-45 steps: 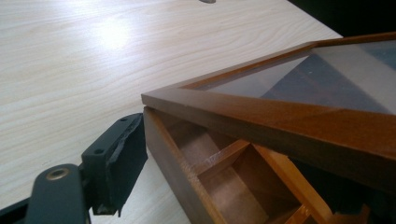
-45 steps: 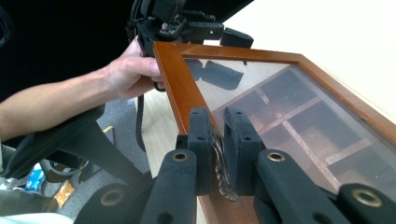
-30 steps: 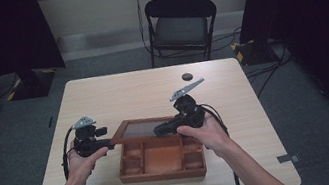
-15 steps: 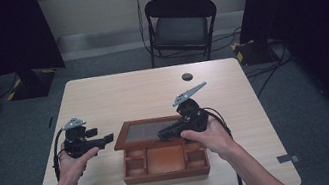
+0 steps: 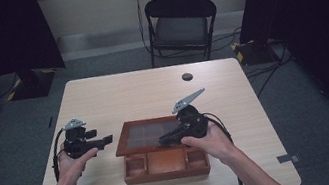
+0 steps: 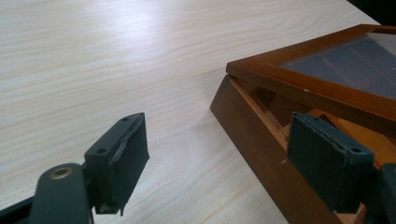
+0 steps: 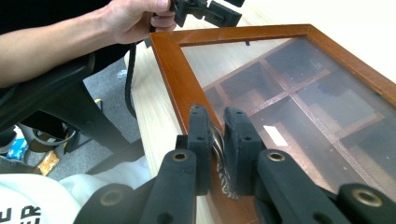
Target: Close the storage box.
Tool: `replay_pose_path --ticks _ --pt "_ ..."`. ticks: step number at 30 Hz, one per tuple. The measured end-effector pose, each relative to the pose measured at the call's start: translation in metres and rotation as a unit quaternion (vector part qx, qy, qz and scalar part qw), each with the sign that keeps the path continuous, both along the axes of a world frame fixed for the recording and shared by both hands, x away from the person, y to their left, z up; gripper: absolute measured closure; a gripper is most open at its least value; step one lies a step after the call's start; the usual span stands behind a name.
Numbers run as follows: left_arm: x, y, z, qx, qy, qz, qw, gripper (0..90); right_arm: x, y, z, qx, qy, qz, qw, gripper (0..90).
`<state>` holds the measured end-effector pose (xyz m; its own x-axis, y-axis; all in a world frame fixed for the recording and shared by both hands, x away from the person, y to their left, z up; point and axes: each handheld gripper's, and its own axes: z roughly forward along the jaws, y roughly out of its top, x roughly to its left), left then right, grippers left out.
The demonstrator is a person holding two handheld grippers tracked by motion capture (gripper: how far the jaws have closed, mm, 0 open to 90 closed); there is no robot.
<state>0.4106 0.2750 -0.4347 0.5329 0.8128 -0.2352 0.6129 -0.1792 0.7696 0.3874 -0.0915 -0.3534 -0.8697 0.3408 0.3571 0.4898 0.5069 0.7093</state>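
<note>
A brown wooden box point(image 5: 164, 166) with several compartments sits at the table's near middle. Its glass-paned lid point(image 5: 142, 136) is tilted up over the back half. In the high view my right gripper point(image 5: 163, 142) is at the lid's front edge. The right gripper view shows that gripper point(image 7: 217, 135) shut on the lid's small metal handle point(image 7: 219, 156), on the lid frame point(image 7: 170, 65). My left gripper point(image 5: 107, 140) is held just left of the box. It stands open point(image 6: 224, 158) around nothing, in front of the box's side wall point(image 6: 252, 126) under the lid frame point(image 6: 303, 84).
A small black round object point(image 5: 187, 76) lies near the table's far edge. A black folding chair point(image 5: 181, 23) stands behind the table. The light wooden tabletop point(image 5: 102, 98) stretches out left of and behind the box.
My left gripper has drawn back to the left, off the box's corner. The right gripper keeps hold of the part-raised lid.
</note>
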Motion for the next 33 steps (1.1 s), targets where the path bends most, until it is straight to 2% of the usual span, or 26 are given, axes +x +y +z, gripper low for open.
replay_pose_path --ticks 10,24,33 --pt "-0.001 0.0 -0.001 0.002 0.004 -0.005 1.0 20.3 -0.006 0.004 -0.008 -0.021 -0.006 0.012 0.9997 82.0" --pt "0.0 -0.001 -0.003 0.006 0.01 -0.014 0.9998 20.3 -0.012 0.005 -0.019 -0.029 -0.004 0.016 0.9995 81.9" --pt "-0.001 0.002 -0.003 0.002 0.012 -0.008 0.9999 20.4 -0.016 0.008 -0.026 -0.041 -0.007 0.019 0.9989 81.9"
